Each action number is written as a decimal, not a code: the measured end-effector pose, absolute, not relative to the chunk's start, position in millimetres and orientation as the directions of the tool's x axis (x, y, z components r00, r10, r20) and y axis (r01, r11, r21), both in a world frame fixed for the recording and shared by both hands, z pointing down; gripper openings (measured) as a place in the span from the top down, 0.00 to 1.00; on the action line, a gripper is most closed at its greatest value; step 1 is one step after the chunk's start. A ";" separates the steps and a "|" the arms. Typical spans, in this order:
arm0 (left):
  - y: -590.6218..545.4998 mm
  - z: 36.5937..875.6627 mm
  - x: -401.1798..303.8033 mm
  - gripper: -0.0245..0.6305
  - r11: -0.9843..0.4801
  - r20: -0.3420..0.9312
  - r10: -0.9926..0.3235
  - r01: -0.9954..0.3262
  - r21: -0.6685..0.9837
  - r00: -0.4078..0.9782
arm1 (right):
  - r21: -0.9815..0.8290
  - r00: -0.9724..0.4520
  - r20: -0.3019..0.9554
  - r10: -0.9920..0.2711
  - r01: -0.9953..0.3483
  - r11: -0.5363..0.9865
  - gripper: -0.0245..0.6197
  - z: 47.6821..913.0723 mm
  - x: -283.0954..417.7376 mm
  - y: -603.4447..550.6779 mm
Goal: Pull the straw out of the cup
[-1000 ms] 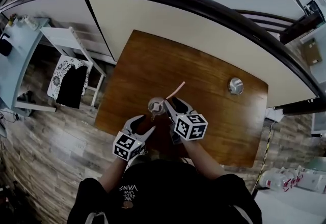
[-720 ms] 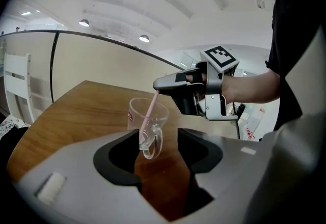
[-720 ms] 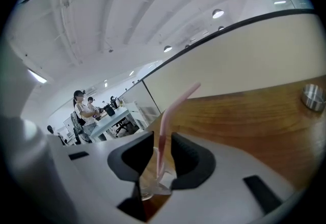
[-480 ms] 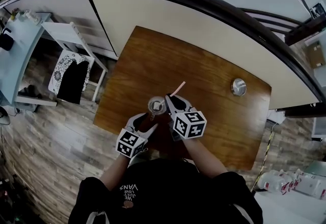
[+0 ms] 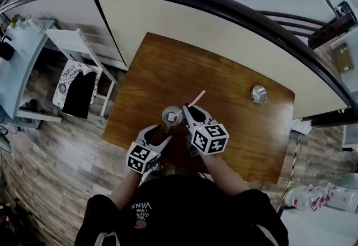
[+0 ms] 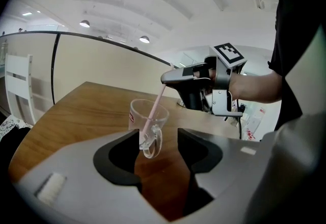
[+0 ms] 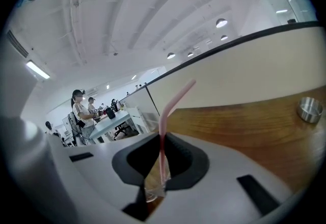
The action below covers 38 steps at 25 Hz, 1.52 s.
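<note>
A clear glass cup [image 5: 172, 116] with a handle stands near the front edge of the wooden table [image 5: 224, 77], and a pink bent straw [image 5: 196, 98] leans out of it to the right. My right gripper [image 5: 187, 109] reaches over the cup's rim; its jaws are closing, with the straw [image 7: 170, 106] pinched upright between the pads just above the cup [image 7: 153, 187]. My left gripper [image 5: 158, 136] is open and sits just short of the cup [image 6: 147, 121], the handle facing its gap. The left gripper view shows the right gripper [image 6: 168, 79] at the straw's [image 6: 153, 111] top.
A small round metal object [image 5: 258, 94] lies at the table's far right. A curved white partition with a dark rail [image 5: 224, 10] runs behind the table. A white chair [image 5: 72, 43] stands at the left, beside the table's left edge. People stand far off in the right gripper view.
The right gripper's jaws have gone from wide open to closed on the straw. Both hands have stayed roughly where they were, and the cup has not moved.
</note>
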State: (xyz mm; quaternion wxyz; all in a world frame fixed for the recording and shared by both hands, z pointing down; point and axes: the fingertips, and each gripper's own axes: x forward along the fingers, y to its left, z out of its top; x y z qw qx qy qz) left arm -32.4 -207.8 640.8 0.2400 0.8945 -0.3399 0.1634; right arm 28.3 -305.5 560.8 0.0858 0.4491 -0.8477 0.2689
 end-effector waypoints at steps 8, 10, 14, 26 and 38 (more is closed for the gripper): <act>-200.9 629.2 -42.3 0.63 -0.667 0.438 -0.536 -0.680 0.303 0.721 | -0.370 -0.549 0.340 -0.764 -0.825 0.427 0.90 535.7 36.8 -295.7; -199.6 625.1 -45.6 0.63 -0.672 0.432 -0.539 -0.678 0.298 0.723 | -0.370 -0.539 0.326 -0.776 -0.829 0.420 0.90 528.8 38.4 -293.1; -196.6 616.1 -51.7 0.63 -0.681 0.419 -0.545 -0.675 0.285 0.727 | -0.367 -0.518 0.304 -0.799 -0.838 0.403 0.90 517.7 40.8 -286.1; -182.8 579.9 -73.0 0.63 -0.699 0.356 -0.576 -0.669 0.254 0.736 | -0.360 -0.447 0.250 -0.859 -0.867 0.345 0.90 492.0 49.9 -250.3; -164.6 552.2 -81.5 0.63 -0.721 0.307 -0.589 -0.658 0.218 0.748 | -0.336 -0.363 0.241 -0.900 -0.901 0.273 0.90 486.0 72.0 -200.6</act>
